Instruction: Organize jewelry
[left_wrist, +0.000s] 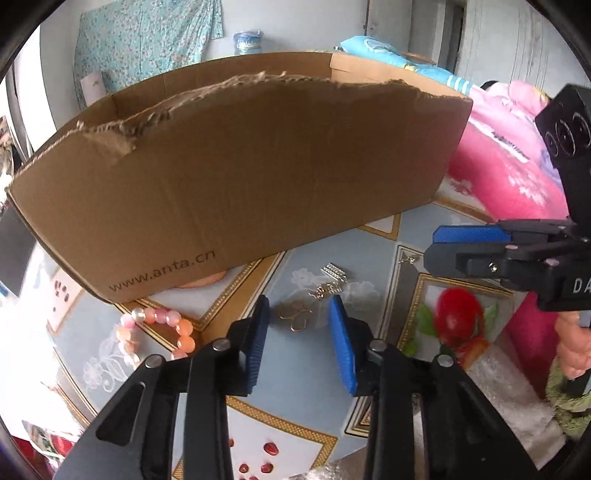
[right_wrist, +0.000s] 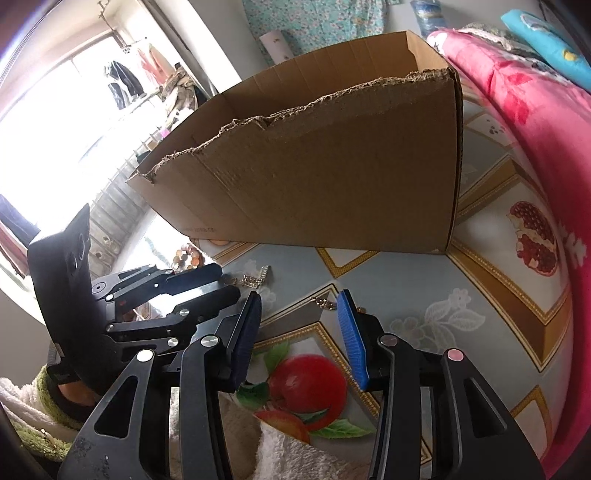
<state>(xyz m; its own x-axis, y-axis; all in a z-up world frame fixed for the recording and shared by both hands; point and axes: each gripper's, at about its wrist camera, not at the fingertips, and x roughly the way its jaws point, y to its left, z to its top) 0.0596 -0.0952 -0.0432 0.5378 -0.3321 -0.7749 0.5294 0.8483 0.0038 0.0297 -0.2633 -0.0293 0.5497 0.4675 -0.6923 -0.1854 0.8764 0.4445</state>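
In the left wrist view my left gripper (left_wrist: 299, 306) hangs open over the patterned tablecloth (left_wrist: 314, 369). A pair of gold hook earrings (left_wrist: 295, 318) lies between its fingertips, and the pads do not touch it. Just beyond lie a gold piece (left_wrist: 325, 292) and a silver rhinestone piece (left_wrist: 334, 273). A pink and orange bead bracelet (left_wrist: 159, 332) lies to the left. My right gripper (right_wrist: 299, 295) is open with nothing between its pads. A small gold earring (right_wrist: 323, 303) lies on the cloth near its right fingertip. The cardboard box (left_wrist: 240, 166) stands behind the jewelry.
The box (right_wrist: 332, 166) has a torn upper edge and an open top. A pink blanket (right_wrist: 535, 129) is bunched along the right. White fluffy fabric (right_wrist: 280, 454) lies at the near edge. My left gripper (right_wrist: 227, 284) shows left of the right one, close beside it.
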